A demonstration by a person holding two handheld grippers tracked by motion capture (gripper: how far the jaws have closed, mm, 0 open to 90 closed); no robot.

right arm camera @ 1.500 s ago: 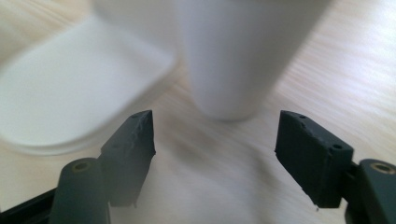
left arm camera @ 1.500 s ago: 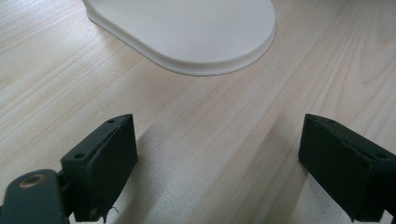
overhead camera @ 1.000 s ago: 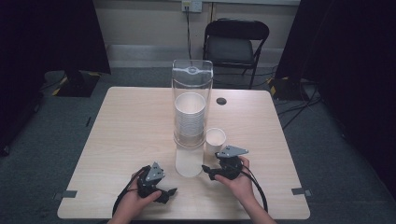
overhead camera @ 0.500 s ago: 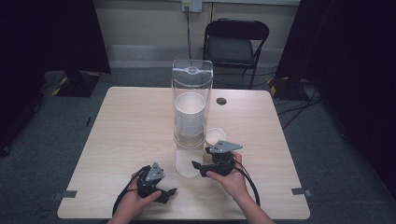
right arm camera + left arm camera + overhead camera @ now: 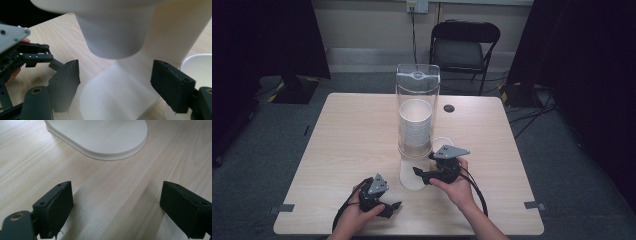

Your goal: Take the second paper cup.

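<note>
2 grippers, left [image 5: 393,204] and right [image 5: 418,173], jaws spread, flank the upright cup dispenser [image 5: 416,120].

We see a light wood table [image 5: 347,150] on grey carpet. Near centre stands a clear cup dispenser [image 5: 417,107] w/ a stack of white cups inside, its white base [image 5: 411,176] flat on the wood toward 6 o'clock. Just beside it at approx 4 o'clock sits a single white cup [image 5: 442,144]. A small black disc [image 5: 449,108] lies toward 1 o'clock.
</note>
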